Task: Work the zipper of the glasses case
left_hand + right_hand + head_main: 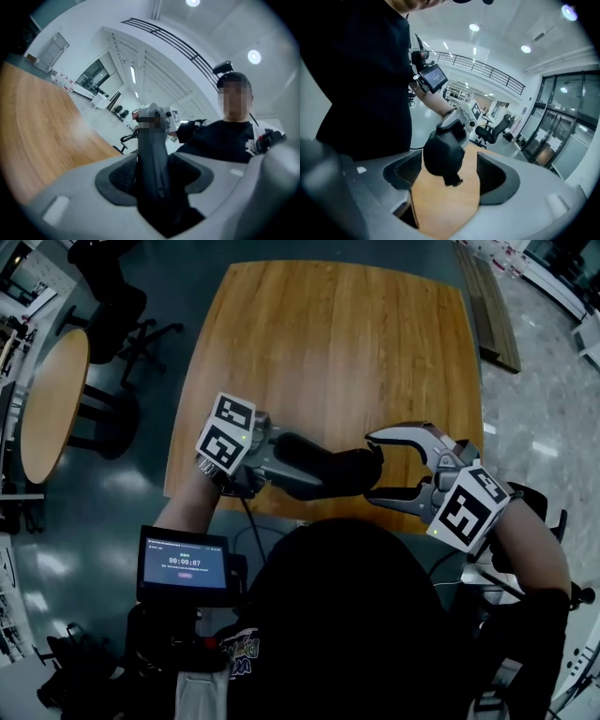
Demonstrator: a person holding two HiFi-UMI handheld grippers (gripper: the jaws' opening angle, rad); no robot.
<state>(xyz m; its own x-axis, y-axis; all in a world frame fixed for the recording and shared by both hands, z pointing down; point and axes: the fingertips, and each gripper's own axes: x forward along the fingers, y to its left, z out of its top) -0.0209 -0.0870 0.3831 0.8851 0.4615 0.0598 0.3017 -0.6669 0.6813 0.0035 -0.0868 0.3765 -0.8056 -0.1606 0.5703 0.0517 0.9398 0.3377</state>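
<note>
Black and soft-sided, the glasses case hangs in the air just above the near edge of the wooden table. The left gripper carries it, its jaws pinching the case across its flanks at one end. That grip lays the case roughly level and points its free end toward the other hand, which looks deliberate: one tool acts as a vice so the other can pull along the seam. The right gripper faces that free end with its jaws spread wide, one above and one below the tip of the case in the head view, and neither pad presses on it. In the right gripper view a small pull tab dangles from the rounded end of the case, sitting between the open jaws but clear of both. The zipper therefore seems not yet taken in hand. The likely next need is to line the pads up on that small, swinging tab before they close, since it could slip aside easily.
</note>
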